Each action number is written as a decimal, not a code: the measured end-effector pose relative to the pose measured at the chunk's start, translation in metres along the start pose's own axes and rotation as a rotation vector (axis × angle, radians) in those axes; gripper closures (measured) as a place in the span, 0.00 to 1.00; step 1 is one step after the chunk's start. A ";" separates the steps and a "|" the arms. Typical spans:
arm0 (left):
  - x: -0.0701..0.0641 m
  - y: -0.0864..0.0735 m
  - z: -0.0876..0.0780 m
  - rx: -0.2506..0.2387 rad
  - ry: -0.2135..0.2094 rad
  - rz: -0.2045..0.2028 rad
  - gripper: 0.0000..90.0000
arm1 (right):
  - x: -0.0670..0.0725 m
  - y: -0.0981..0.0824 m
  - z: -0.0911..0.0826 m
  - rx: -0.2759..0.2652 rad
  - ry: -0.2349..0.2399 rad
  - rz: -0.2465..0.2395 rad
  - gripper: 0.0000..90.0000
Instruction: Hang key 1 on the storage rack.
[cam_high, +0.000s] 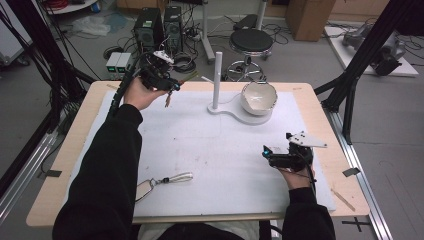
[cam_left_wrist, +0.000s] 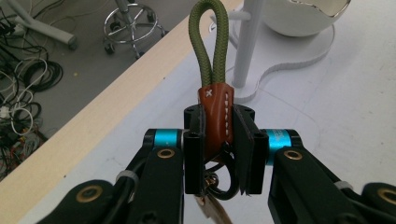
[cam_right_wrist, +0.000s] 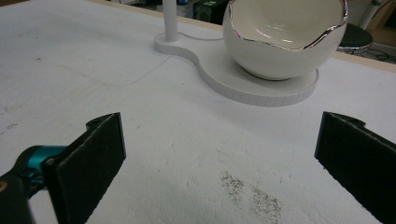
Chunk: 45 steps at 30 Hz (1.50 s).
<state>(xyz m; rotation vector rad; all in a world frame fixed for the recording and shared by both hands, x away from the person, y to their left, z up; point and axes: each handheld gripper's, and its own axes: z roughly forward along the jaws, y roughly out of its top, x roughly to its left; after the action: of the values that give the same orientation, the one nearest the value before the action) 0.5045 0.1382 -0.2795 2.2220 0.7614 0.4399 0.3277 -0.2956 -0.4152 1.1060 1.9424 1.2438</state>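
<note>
An olive cord keychain (cam_left_wrist: 212, 60) is being pinched in the left gripper (cam_high: 162, 80), whose jaws are pressed against the brown leather tab (cam_left_wrist: 215, 116) from both sides. The cord loop is being presented upward and forward from the jaws, while the black ring (cam_left_wrist: 224, 179) and a key (cam_left_wrist: 210, 210) are hanging below them. In the high view this gripper is being held above the far left part of the table (cam_high: 75, 130), near the white stand (cam_high: 216, 82) with its upright post and side peg. A white egg-shaped bowl (cam_high: 259, 97) is being carried on the round end of that stand's base.

The right gripper (cam_high: 274, 156) is being kept low over the white mat (cam_high: 210, 150) at the near right, its jaws spread wide with nothing between them. A second keychain (cam_high: 167, 181) with a pale cord is lying on the mat near the front edge, well apart from both grippers.

Judging from the loop's heading, it is probably being brought to the peg. Several risks are being carried into that move. The grip is being taken on the smooth tab alone, so the keychain could be twisted or slipped out if the loop is snagged. The loop is narrow and limp, so the peg could be missed and the cord pushed aside. The light stand could be tipped or shifted if the post is struck, and the bowl disturbed with it.
</note>
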 end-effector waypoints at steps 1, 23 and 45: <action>-0.001 0.002 0.001 0.000 -0.002 0.002 0.83 | 0.001 0.000 0.000 0.005 0.001 0.000 0.01; -0.014 0.005 0.038 0.057 -0.033 0.019 0.83 | 0.002 0.000 0.000 0.010 0.001 -0.015 0.01; -0.025 0.004 0.075 0.116 -0.058 0.031 0.84 | 0.003 -0.001 -0.001 0.018 -0.003 -0.032 0.01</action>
<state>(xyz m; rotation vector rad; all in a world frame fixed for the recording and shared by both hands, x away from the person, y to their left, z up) 0.5254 0.0796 -0.3290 2.3472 0.7393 0.3529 0.3250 -0.2932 -0.4154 1.0812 1.9648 1.2091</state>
